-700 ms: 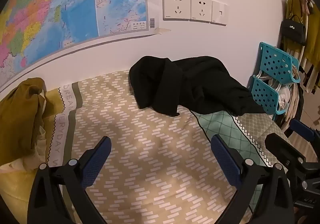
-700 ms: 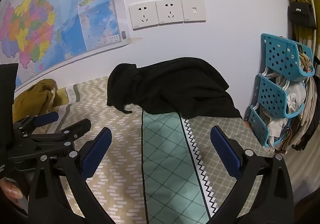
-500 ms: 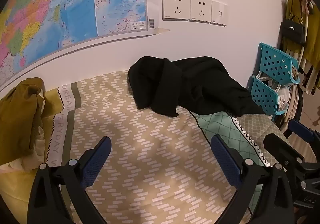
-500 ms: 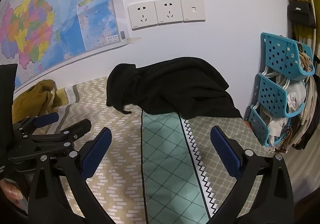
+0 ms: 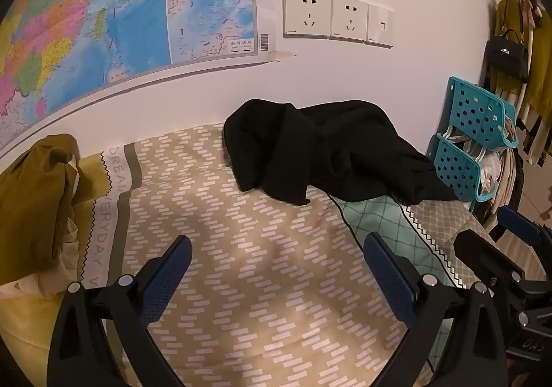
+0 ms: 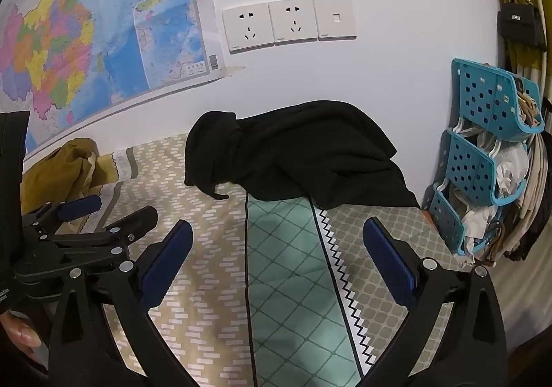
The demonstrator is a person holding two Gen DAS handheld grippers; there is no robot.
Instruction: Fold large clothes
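A black garment [image 5: 327, 152] lies crumpled in a heap on the patterned bed cover [image 5: 241, 249], against the far wall; it also shows in the right wrist view [image 6: 296, 156]. My left gripper [image 5: 276, 276] is open and empty, held above the bed well short of the garment. My right gripper [image 6: 276, 266] is open and empty, also short of the garment. The left gripper shows at the left of the right wrist view [image 6: 110, 214], and the right gripper at the right of the left wrist view [image 5: 496, 242].
An olive-yellow cloth pile [image 5: 34, 200] lies at the bed's left end. A blue tiered plastic rack [image 6: 483, 159] with cloths stands at the right past the bed's end. A map [image 5: 120, 14] and wall sockets [image 5: 334, 18] are on the wall behind.
Both views have shifted very slightly; the garment has not moved and both grippers stay open.
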